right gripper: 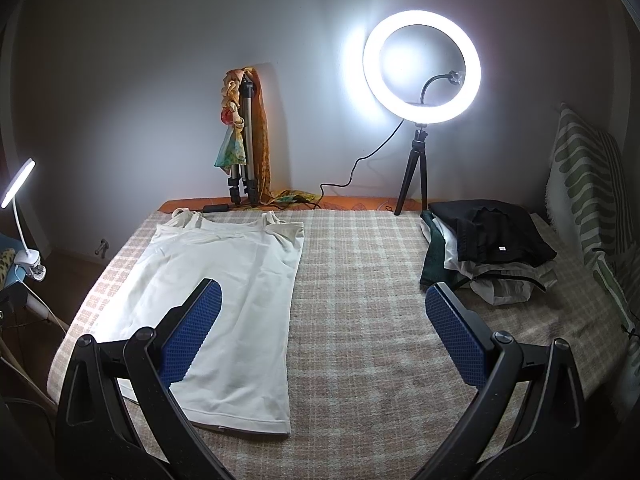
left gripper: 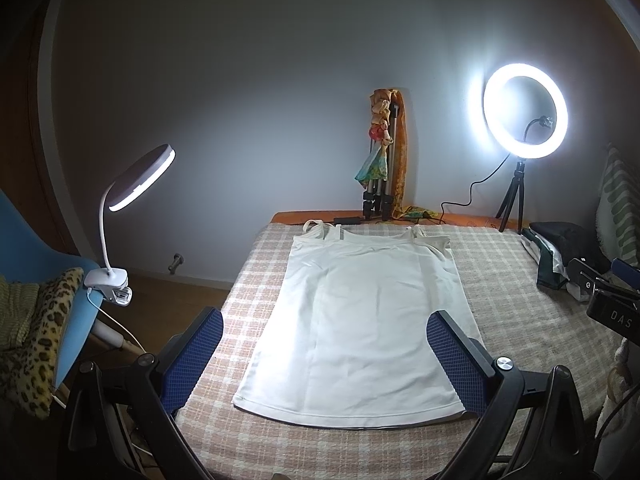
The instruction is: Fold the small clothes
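White tank top (left gripper: 360,320) lies flat, straps away, on the checked blanket (right gripper: 360,280), and both claws hang over its hem spread wide, left gripper (left gripper: 324,356) and right gripper (right gripper: 320,332) holding nothing. The risk, I'd say: pinching blanket with the thin fabric, or grabbing one layer so the fold drags crooked.

Checked bed cover (right gripper: 360,280), white tank top (right gripper: 224,300) spread flat, clothes pile (right gripper: 488,248), ring-light tripod (right gripper: 416,176) at far edge
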Tool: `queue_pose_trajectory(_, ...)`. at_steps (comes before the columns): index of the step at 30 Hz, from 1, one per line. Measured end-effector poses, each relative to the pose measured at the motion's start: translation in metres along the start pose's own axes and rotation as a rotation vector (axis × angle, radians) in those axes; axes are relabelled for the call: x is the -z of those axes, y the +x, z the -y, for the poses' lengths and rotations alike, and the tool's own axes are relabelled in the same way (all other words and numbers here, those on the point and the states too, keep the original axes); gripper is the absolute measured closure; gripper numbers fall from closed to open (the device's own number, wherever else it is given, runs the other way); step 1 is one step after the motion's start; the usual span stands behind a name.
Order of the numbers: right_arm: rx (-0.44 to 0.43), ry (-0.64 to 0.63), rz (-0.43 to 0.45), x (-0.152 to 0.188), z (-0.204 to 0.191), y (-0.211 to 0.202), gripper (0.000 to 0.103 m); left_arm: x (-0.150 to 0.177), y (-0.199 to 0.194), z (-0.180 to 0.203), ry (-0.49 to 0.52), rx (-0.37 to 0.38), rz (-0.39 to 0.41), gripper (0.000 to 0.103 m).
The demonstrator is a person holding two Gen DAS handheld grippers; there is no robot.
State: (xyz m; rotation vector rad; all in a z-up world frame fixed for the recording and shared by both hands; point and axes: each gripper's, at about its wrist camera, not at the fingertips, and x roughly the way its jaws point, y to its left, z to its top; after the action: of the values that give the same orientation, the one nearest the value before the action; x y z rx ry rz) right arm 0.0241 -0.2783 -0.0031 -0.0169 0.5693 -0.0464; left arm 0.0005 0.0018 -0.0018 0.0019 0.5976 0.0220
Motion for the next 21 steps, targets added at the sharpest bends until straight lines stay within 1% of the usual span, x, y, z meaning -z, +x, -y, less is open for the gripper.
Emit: queue_pose_trajectory(21,-0.002,0.003,-0.001,-0.0026,-0.0008,-0.0006,0.000,0.0036,-0.0005,-0.0016,0.013,-0.009,0.007,0.001)
